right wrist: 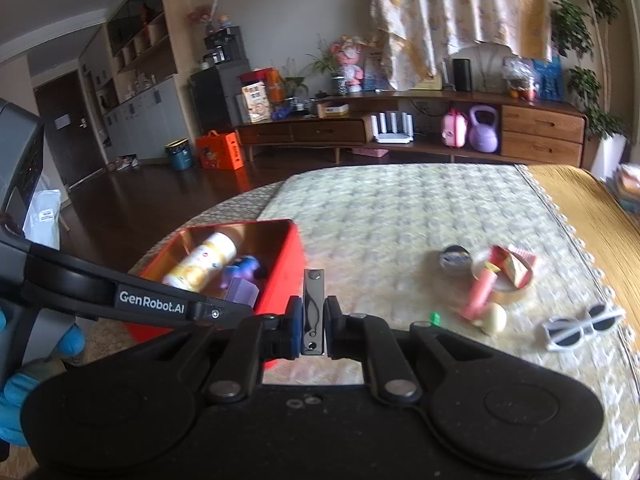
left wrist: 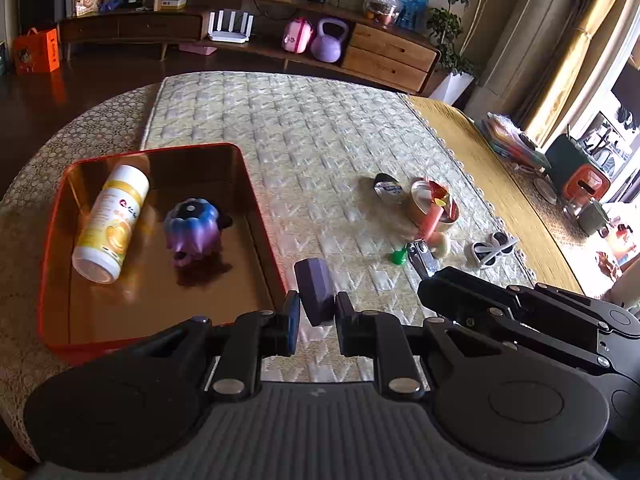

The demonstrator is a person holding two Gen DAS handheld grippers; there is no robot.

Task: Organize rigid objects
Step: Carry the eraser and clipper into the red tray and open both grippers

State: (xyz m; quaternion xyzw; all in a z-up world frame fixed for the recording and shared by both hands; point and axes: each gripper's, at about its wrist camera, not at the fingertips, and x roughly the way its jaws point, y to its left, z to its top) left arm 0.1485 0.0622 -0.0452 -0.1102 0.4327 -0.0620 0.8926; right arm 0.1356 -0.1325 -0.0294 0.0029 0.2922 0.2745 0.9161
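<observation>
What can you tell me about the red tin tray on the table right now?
The red tin tray is a shallow rectangle with rounded corners, red outside and shiny gold inside, apparently metal. It sits flat on the patterned tablecloth, open, with no lid on it. Inside lie a white and yellow bottle on its side and a purple figurine; whether they touch is unclear. The left tool, shut on a purple block, is just off its near right corner.
</observation>
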